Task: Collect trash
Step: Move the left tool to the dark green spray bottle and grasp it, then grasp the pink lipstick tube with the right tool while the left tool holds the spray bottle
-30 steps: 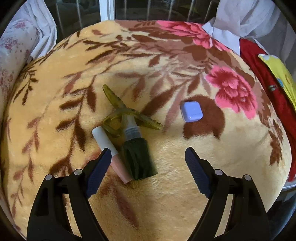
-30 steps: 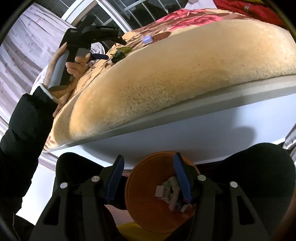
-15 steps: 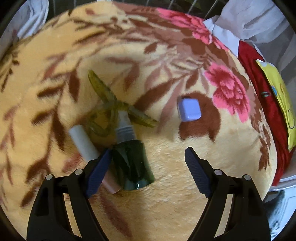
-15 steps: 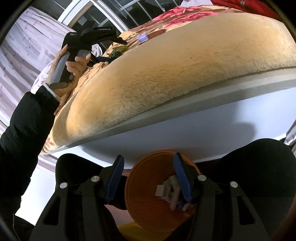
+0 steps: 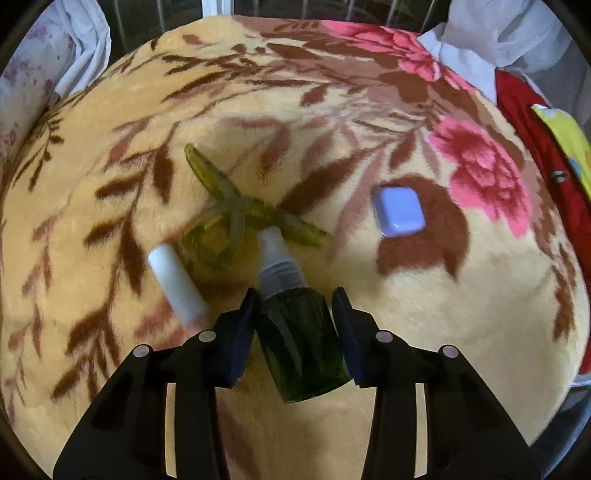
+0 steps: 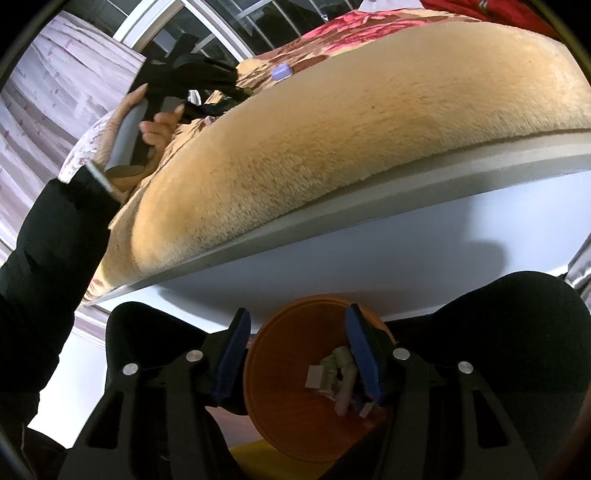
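A dark green spray bottle [image 5: 301, 343] with a clear cap lies on the floral blanket [image 5: 424, 332]. My left gripper [image 5: 295, 306] has closed its jaws on the bottle's body. Beside it lie a white and pink tube [image 5: 177, 290], a yellow-green plastic piece [image 5: 236, 214] and a small lilac case [image 5: 398, 216]. My right gripper [image 6: 295, 325] is open and empty, held above an orange trash bin [image 6: 288, 387] with scraps inside, below the bed edge. The left gripper also shows in the right wrist view [image 6: 236, 92].
The bed's grey edge [image 6: 332, 210] runs above the bin. Red cloth [image 5: 532, 122] and a yellow item [image 5: 569, 136] lie at the blanket's right. White cloth [image 5: 480, 33] sits at the back right. A patterned curtain [image 6: 55, 92] hangs at left.
My left gripper moved forward over the green bottle and its jaws closed on it. The right gripper stayed open over the bin.
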`<state>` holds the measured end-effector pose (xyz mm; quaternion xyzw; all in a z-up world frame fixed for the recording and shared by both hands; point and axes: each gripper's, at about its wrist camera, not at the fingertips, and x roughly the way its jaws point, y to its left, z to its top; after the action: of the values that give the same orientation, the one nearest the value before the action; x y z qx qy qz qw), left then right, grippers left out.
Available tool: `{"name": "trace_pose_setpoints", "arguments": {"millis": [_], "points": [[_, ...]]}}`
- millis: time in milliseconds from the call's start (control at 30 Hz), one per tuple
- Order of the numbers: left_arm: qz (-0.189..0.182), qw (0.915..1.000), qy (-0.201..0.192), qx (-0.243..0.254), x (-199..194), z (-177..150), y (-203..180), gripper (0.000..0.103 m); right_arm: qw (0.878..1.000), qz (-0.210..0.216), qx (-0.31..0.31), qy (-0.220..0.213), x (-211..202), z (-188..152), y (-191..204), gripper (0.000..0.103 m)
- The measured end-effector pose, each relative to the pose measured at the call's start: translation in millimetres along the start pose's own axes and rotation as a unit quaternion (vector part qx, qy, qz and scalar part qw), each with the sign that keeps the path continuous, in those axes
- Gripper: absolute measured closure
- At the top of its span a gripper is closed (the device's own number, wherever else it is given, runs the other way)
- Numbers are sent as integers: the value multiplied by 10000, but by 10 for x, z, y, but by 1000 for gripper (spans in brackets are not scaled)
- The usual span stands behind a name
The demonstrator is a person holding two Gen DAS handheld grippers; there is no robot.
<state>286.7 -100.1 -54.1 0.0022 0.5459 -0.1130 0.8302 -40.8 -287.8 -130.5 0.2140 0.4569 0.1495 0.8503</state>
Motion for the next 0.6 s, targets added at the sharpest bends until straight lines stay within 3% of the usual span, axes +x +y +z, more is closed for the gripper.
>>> {"name": "trace_pose_setpoints", "arguments": {"millis": [167, 267, 333, 467, 600], "points": [[-705, 9973, -172, 74, -420, -270, 58, 66, 9999, 23, -69, -75, -68, 18, 75, 49], [-861, 9951, -469, 143, -744, -514, 183, 66, 9995, 100, -237, -189, -170, 42, 195, 49], [-708, 9954, -623, 148, -863, -658, 316, 68, 9987, 141, -405, -279, -244, 90, 292, 49], [21, 9973, -725, 145, -865, -923, 637, 74, 9959, 282, -774, -371, -324, 389, 512, 49], [152, 9976, -677, 80, -771, -1097, 875, 74, 9907, 258, -1229, -527, -273, 936, 794, 49]]}}
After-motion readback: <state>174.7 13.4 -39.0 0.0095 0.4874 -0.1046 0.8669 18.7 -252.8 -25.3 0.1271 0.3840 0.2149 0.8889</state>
